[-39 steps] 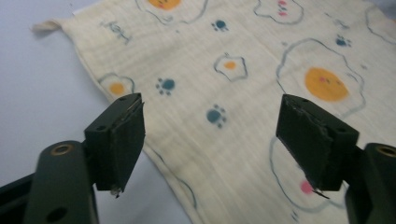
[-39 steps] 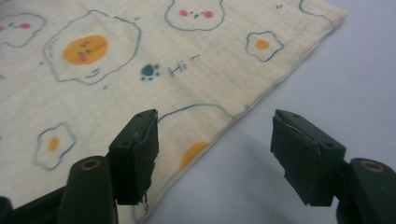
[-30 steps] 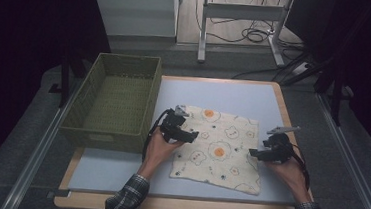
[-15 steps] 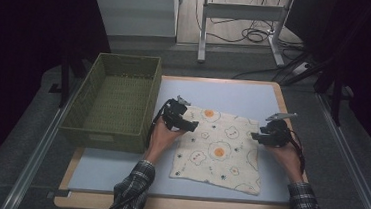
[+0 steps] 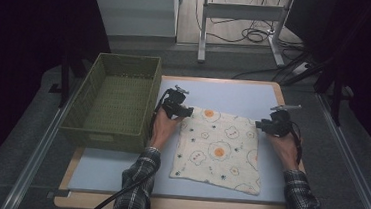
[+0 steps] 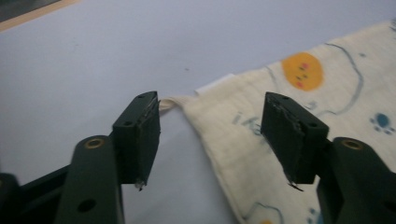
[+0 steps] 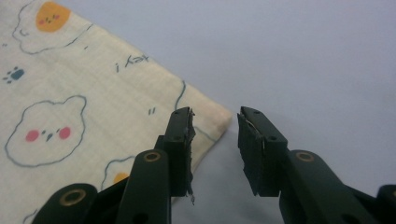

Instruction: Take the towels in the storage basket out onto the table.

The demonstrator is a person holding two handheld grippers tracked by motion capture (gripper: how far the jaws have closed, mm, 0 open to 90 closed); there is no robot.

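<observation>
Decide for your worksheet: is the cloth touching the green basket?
Apart. The high view shows a strip of bare blue table between the cloth and the green basket, with the left gripper in that gap.

The table [image 5: 117,177] has a wooden edge and a pale blue top. A green woven basket [image 5: 114,101] sits on its left side. A cream cloth [image 5: 220,150] with fried eggs and little bears printed on it lies flat just beside the basket.
</observation>
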